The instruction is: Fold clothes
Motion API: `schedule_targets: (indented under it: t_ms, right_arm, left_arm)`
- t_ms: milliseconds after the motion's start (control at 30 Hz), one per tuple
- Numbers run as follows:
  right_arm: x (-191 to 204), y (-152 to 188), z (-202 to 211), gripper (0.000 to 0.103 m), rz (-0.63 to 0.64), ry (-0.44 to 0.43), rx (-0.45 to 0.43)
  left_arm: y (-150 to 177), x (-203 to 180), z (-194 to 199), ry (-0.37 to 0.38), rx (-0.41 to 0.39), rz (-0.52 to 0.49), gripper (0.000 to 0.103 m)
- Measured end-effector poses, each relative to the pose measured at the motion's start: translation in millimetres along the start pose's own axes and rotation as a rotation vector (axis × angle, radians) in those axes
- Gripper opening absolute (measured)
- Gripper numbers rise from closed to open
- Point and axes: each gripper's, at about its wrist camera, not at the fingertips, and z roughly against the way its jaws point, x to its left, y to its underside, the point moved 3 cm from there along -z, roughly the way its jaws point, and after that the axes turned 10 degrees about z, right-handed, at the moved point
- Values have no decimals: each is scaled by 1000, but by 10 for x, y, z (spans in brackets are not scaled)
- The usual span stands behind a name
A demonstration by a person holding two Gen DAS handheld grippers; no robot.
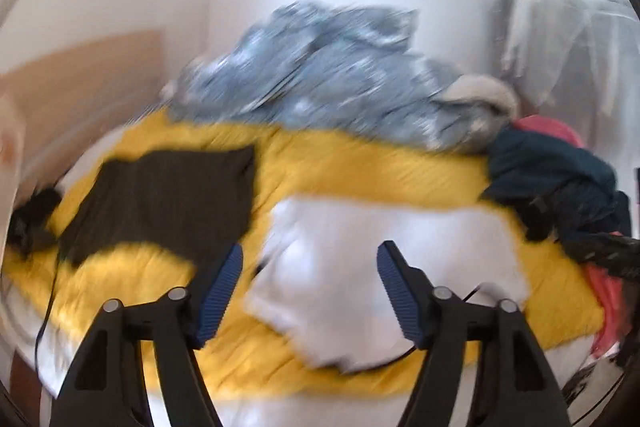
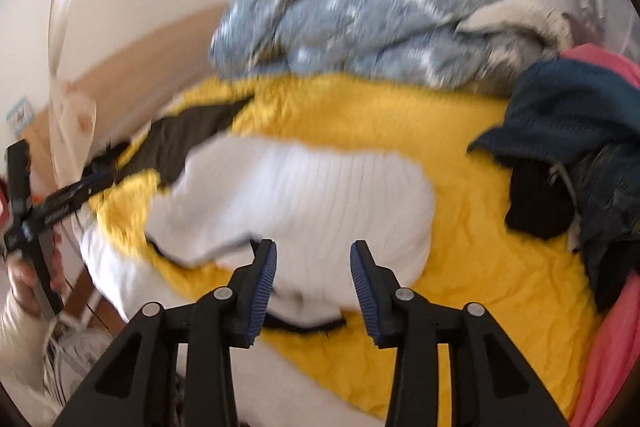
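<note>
1. Fingers: the left gripper point(image 1: 310, 263) is standing wide open and gripping nothing; the right gripper point(image 2: 313, 263) is standing partly open, also gripping nothing. Both are hovering over the white garment; contact cannot be judged through the blur.
2. The yellow blanket point(image 2: 400, 115) is covering the bed and carrying everything.
3. The blue-grey bedding point(image 1: 320, 67) is lying heaped at the far side.
4. The dark clothes pile point(image 2: 568, 131) is sitting at the right edge.
5. The white garment point(image 2: 304, 187) is lying mid-blanket, lumpy, an edge turned over.
6. The dark flat garment point(image 1: 168, 199) is lying spread at left.
7. Risk: fingers closing low are likely pinching the blanket along with the white garment, dragging both.
</note>
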Motion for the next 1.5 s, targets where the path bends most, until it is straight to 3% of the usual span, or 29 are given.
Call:
schedule_targets:
  t_ms: [67, 167, 300, 433, 600, 867, 1067, 1233, 1333, 1500]
  right_arm:
    - [55, -168, -107, 61, 12, 66, 11]
    - [145, -340, -440, 61, 43, 123, 53]
    - [187, -264, -843, 61, 53, 143, 121]
    - [264, -49, -1065, 61, 85, 150, 199]
    - [362, 213, -1315, 61, 124, 158, 292]
    - [476, 386, -1255, 61, 169, 162, 322]
    - [443, 435, -1212, 61, 170, 165, 337]
    - [410, 523, -1124, 61, 179, 166, 360]
    - [371, 589, -1079, 61, 181, 165, 381]
    - [124, 475, -876, 61, 83, 168, 316]
  left_arm:
    - [-108, -329, -124, 1, -15, -64, 73]
    - [-123, -726, -421, -45, -14, -163, 73]
    - [239, -764, -890, -64, 140, -203, 71]
    - [390, -705, -997, -150, 171, -234, 72]
    - [454, -533, -981, -163, 219, -190, 73]
    - [620, -351, -1111, -176, 322, -133, 73]
    - [823, -230, -1179, -244, 398, -165, 73]
    - [868, -50, -1077, -245, 434, -97, 73]
    - [782, 122, -952, -255, 410, -13, 73]
    - [541, 349, -728, -265, 301, 107, 73]
